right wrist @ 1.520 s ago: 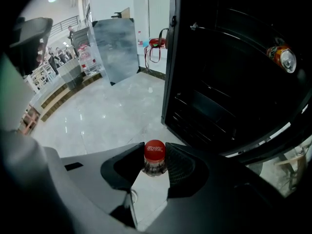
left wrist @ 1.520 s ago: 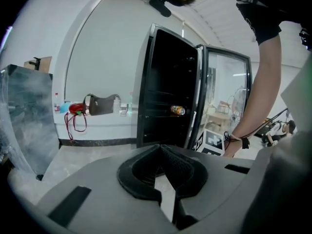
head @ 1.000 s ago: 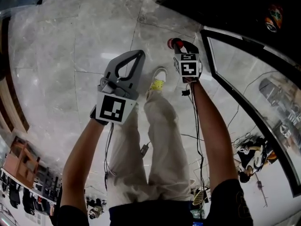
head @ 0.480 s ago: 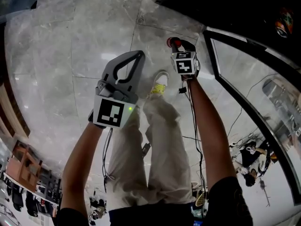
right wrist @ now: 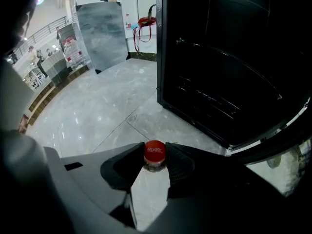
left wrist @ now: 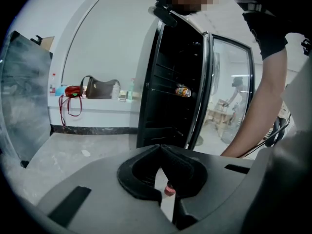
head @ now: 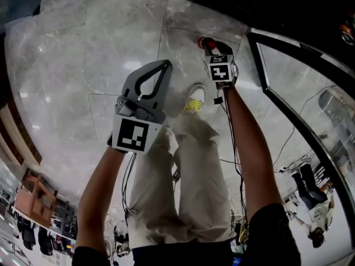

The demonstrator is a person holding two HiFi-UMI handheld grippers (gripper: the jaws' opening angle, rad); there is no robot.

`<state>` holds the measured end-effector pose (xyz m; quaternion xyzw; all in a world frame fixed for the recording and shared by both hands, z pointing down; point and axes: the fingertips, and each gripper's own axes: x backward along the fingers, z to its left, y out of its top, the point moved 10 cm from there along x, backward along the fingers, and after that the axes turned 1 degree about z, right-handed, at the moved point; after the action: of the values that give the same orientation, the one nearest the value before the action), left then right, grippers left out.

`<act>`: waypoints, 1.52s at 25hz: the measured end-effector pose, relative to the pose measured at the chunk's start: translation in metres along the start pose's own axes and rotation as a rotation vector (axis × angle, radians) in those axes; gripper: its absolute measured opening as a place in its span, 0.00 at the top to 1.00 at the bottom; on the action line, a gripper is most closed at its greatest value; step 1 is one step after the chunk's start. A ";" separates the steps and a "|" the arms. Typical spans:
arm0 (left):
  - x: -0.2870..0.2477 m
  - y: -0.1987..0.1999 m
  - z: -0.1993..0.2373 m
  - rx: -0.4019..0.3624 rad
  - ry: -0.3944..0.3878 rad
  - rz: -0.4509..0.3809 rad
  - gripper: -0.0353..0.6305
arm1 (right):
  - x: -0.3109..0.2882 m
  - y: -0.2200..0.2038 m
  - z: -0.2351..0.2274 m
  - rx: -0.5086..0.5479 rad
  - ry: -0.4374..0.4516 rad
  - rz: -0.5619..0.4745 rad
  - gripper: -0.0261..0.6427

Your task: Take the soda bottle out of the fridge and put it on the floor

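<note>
Right gripper view: right gripper (right wrist: 155,156) jaws pinch the bottle (right wrist: 155,151) at the cap only, hanging above the floor (right wrist: 97,111) near the fridge (right wrist: 219,82). Left gripper (left wrist: 160,148) jaws are together, w/ nothing inside. Risk: the grip is small, so the bottle can swing, slip, or land tilted and fall over.

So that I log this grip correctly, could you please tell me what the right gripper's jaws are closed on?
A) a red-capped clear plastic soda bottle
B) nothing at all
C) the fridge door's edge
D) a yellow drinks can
A: in the right gripper view, the red-capped clear plastic soda bottle is pinched at its neck between the jaws of the right gripper, with the grey marble floor behind it.
</note>
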<state>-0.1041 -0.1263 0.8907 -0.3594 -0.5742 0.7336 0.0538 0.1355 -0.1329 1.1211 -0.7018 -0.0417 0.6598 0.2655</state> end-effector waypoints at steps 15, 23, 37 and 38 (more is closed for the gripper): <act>-0.001 0.010 -0.008 0.074 0.000 -0.042 0.92 | -0.010 -0.004 0.016 -0.039 -0.024 -0.025 0.63; 0.032 0.058 -0.019 0.094 0.009 -0.056 0.92 | 0.055 0.006 0.021 -0.067 -0.043 -0.025 0.70; 0.140 0.172 -0.066 0.080 -0.012 -0.075 0.92 | 0.284 0.044 0.031 -0.319 -0.152 -0.245 0.97; 0.151 0.183 -0.067 0.083 -0.010 -0.081 0.92 | 0.309 0.050 0.032 -0.350 -0.169 -0.274 0.97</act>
<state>-0.1145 -0.0592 0.6533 -0.3298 -0.5576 0.7558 0.0953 0.1299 -0.0391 0.8206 -0.6673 -0.2723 0.6566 0.2223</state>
